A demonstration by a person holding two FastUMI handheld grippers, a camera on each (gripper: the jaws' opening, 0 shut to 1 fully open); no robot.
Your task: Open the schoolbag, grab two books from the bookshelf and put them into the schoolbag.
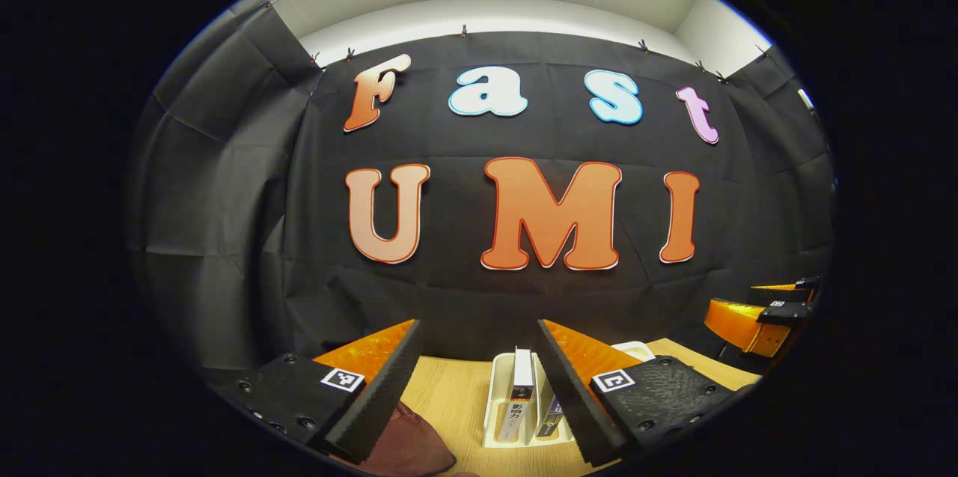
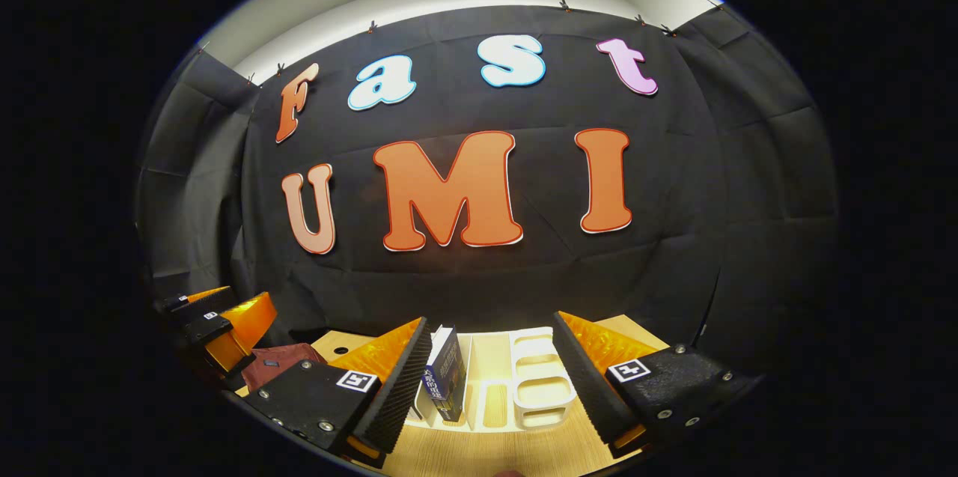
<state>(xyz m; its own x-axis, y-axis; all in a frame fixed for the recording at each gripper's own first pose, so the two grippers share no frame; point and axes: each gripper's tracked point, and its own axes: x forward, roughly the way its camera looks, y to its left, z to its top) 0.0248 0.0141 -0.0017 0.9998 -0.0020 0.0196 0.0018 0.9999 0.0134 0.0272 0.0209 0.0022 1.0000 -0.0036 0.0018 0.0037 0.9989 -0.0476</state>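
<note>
Standing in the white bookshelf on the wood table are two books: a white book & a dark blue book. My dark red schoolbag lies just left of the shelf. My left gripper & right gripper are both spread wide, holding nothing, up over the table.

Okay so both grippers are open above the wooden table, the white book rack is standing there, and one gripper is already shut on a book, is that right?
Not quite. Neither gripper holds a book. In the left gripper view the left gripper is open, and the white-spined book stands in the white book rack. In the right gripper view the right gripper is open, and the dark blue book stands in the rack. The wooden table part holds.
</note>
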